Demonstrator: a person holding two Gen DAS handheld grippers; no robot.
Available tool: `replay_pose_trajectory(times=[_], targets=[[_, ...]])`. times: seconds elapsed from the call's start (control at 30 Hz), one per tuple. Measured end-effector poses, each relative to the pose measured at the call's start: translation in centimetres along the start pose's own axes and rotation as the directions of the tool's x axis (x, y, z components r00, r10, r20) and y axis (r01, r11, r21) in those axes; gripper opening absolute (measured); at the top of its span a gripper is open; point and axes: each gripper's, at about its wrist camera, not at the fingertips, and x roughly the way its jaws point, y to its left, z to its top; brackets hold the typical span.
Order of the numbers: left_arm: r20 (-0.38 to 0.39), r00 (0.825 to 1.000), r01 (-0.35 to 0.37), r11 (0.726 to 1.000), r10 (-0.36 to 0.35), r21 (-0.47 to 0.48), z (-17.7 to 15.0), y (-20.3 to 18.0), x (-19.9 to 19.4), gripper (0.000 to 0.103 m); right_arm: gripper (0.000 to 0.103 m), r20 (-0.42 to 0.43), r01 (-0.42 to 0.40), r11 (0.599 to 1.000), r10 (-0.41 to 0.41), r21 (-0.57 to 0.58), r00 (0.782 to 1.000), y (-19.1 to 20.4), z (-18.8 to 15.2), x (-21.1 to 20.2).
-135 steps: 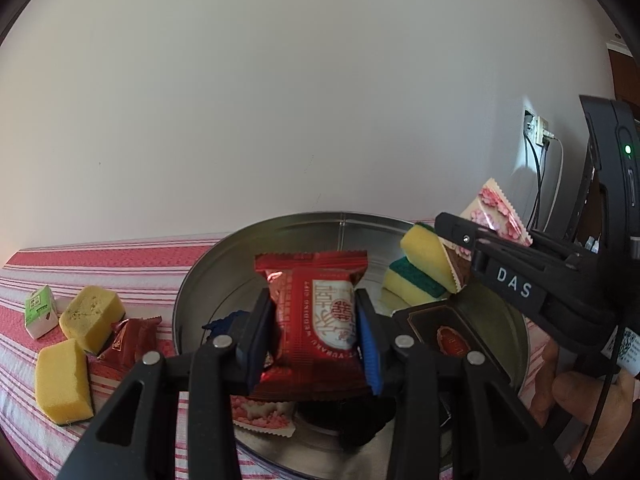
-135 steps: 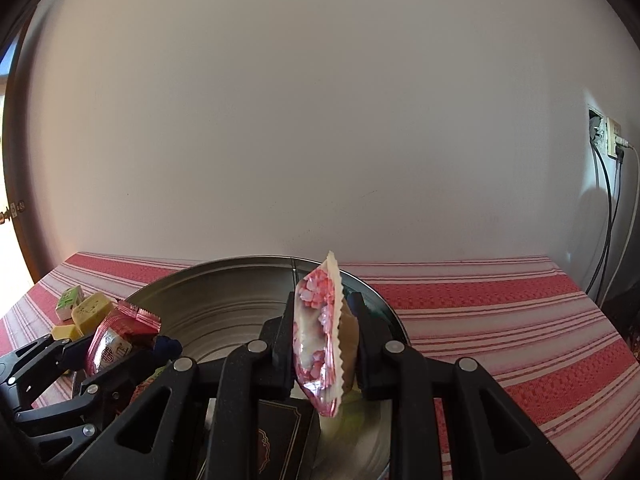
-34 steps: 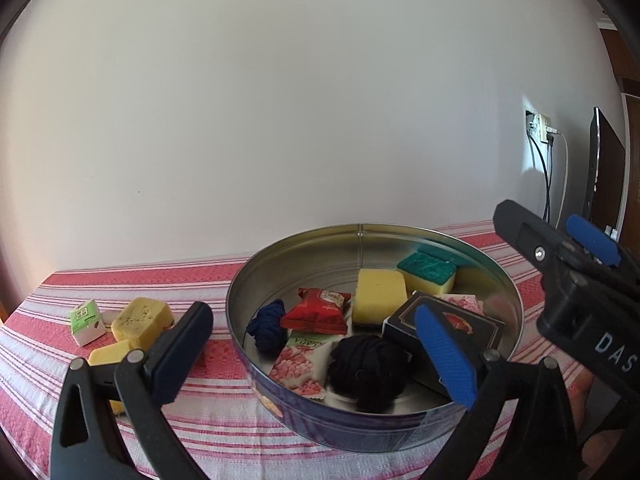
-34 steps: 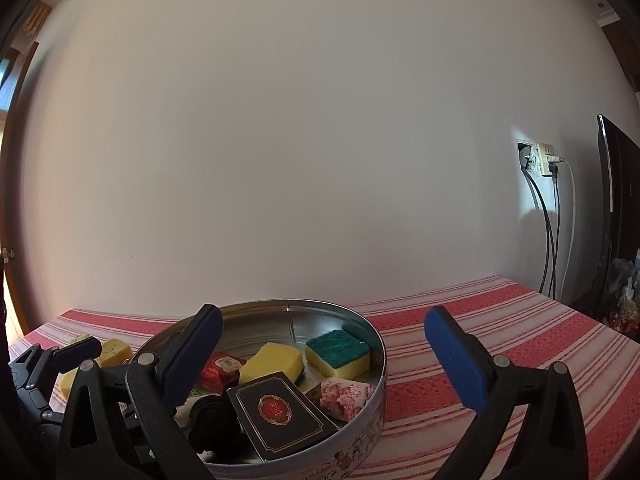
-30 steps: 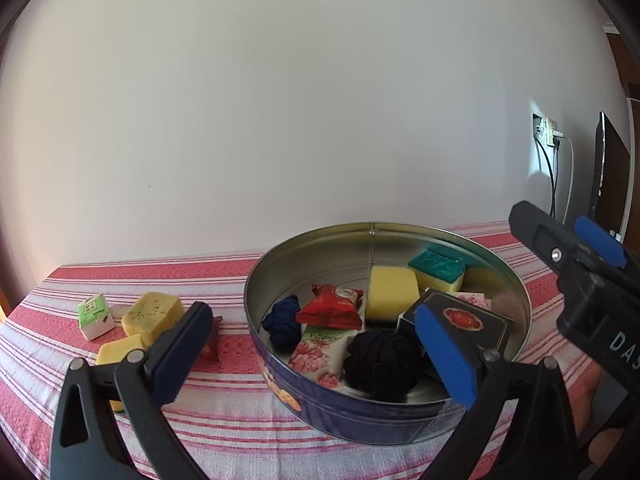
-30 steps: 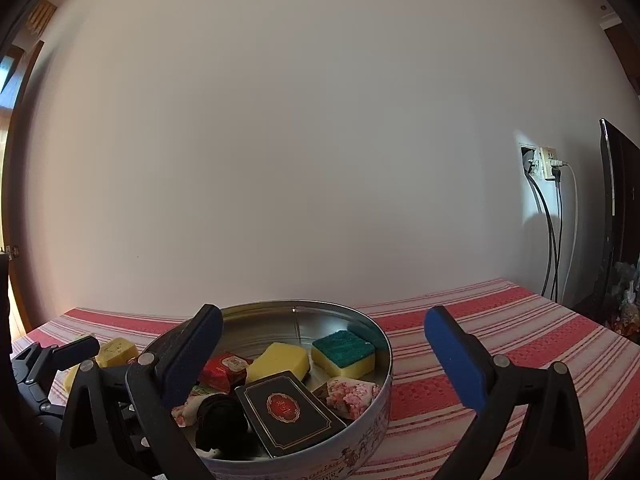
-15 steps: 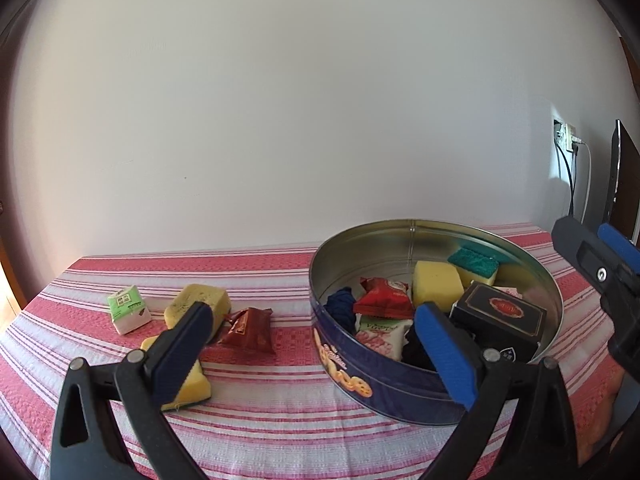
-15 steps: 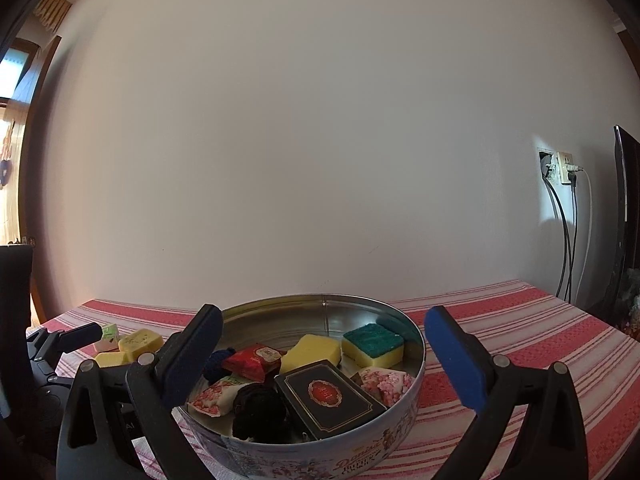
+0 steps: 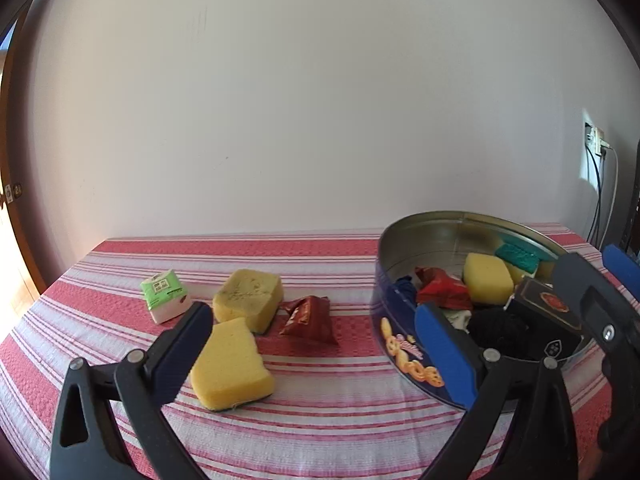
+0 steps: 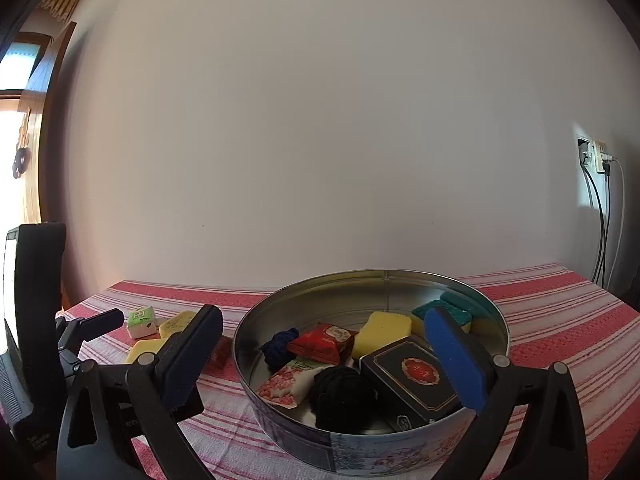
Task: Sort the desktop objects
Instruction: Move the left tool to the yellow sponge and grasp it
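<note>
The tin (image 9: 404,354) sits on the striped tabletop (image 9: 320,432), already holding sponges, snack packets and a black box. Two yellow sponges (image 9: 231,364), a red packet (image 9: 308,316) and a green carton (image 9: 164,295), perhaps tissues, lie outside, unsorted. Left gripper (image 9: 316,354) faces them, jaws apart, empty, likely choosing. Right gripper (image 10: 324,356) hovers by the tin, jaws apart.

Both wrist views low, sharing tin (image 9: 404,354)
</note>
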Motion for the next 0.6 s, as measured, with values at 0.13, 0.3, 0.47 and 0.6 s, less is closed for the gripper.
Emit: replay_pose_trajectory(times=[0.13, 0.3, 0.47, 0.6], targets=[[-0.085, 0.996, -0.023, 0.996, 0.016, -0.083, -0.1, 2.8, 1.5, 0.103, 0.102, -0.014, -0.032, 0.999, 0.032, 0.007, 0.999, 1.6, -0.1, 0.5], [-0.173, 0.984, -0.064, 0.983, 0.034, -0.171, -0.7, 5.7, 2.9, 0.102, 0.102, -0.050, -0.099, 0.991, 0.104, 0.088, 0.993, 3.1, -0.4, 2.0], [-0.248, 0.968, -0.103, 0.972, 0.048, -0.213, -1.1, 7.3, 4.5, 0.102, 0.102, -0.063, -0.160, 0.986, 0.163, 0.048, 0.985, 4.5, -0.7, 1.9], [-0.307, 0.951, -0.098, 0.969, 0.024, -0.228, -1.5, 7.7, 5.7, 0.101, 0.102, -0.037, -0.194, 0.980, 0.196, 0.032, 0.980, 4.8, -0.7, 0.7]])
